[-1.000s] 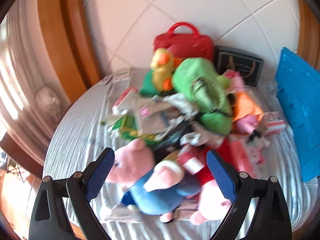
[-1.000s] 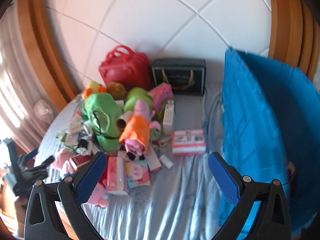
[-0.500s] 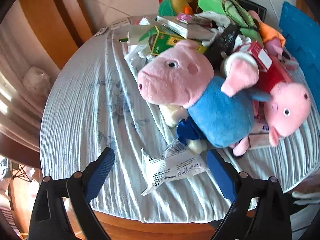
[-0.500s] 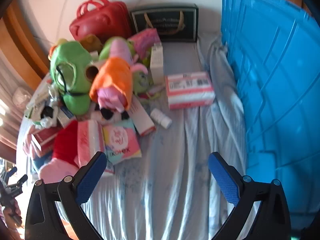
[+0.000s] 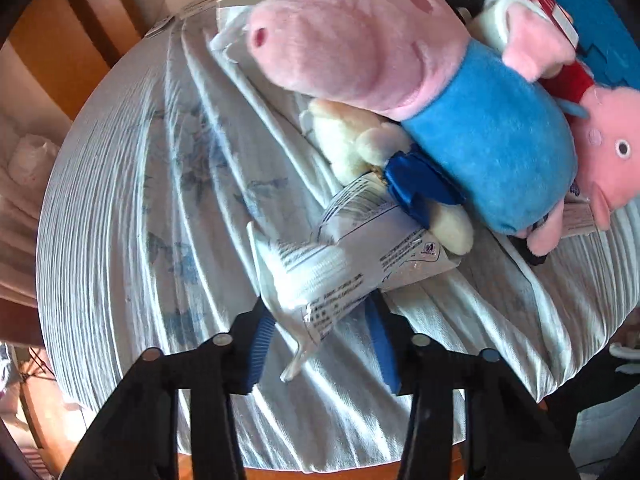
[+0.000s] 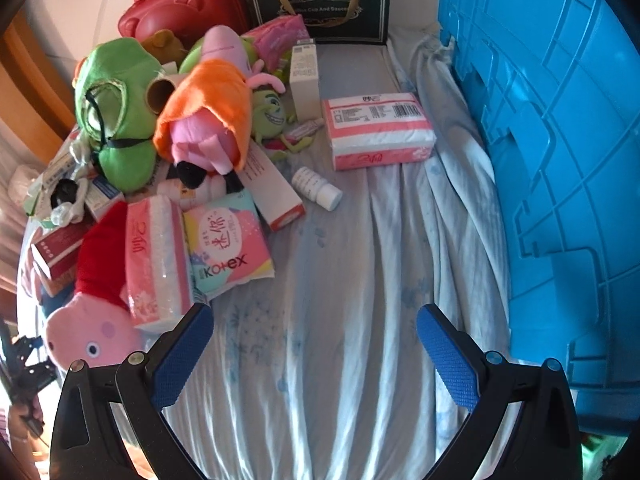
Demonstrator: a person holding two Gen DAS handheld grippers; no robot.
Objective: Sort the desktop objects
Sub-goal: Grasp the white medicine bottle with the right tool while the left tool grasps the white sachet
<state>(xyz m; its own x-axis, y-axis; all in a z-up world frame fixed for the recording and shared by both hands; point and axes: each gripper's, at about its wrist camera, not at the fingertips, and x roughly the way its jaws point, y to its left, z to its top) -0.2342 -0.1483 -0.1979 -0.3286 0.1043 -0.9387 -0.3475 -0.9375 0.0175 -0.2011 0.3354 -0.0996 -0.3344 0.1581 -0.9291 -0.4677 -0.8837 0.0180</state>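
Note:
A white plastic packet (image 5: pixel 344 268) lies on the pale tablecloth (image 5: pixel 160 200) near the table's front edge, partly under a pig plush in blue (image 5: pixel 480 140). My left gripper (image 5: pixel 320 312) points steeply down at it. Its jaws are closing, and the blue pads (image 5: pixel 258 340) press the packet's near end from both sides. A second pig plush in red (image 5: pixel 608 160) lies to the right. My right gripper (image 6: pixel 312 316) hangs open over bare cloth, with a pink tissue pack (image 6: pixel 160 260) just left of its left finger and nothing between the fingers.
A big blue crate (image 6: pixel 560 160) fills the right side. The pile holds a green plush (image 6: pixel 116 112), an orange-caped plush (image 6: pixel 208 108), a Kotex pack (image 6: pixel 228 244), a white bottle (image 6: pixel 316 188) and a pink-and-white tissue pack (image 6: pixel 376 128). A red bag (image 6: pixel 180 12) and black gift box (image 6: pixel 320 4) stand behind.
The left gripper came down toward the table's near edge and its wide jaws narrowed onto the white packet. The right gripper sank closer to the cloth and stayed open.

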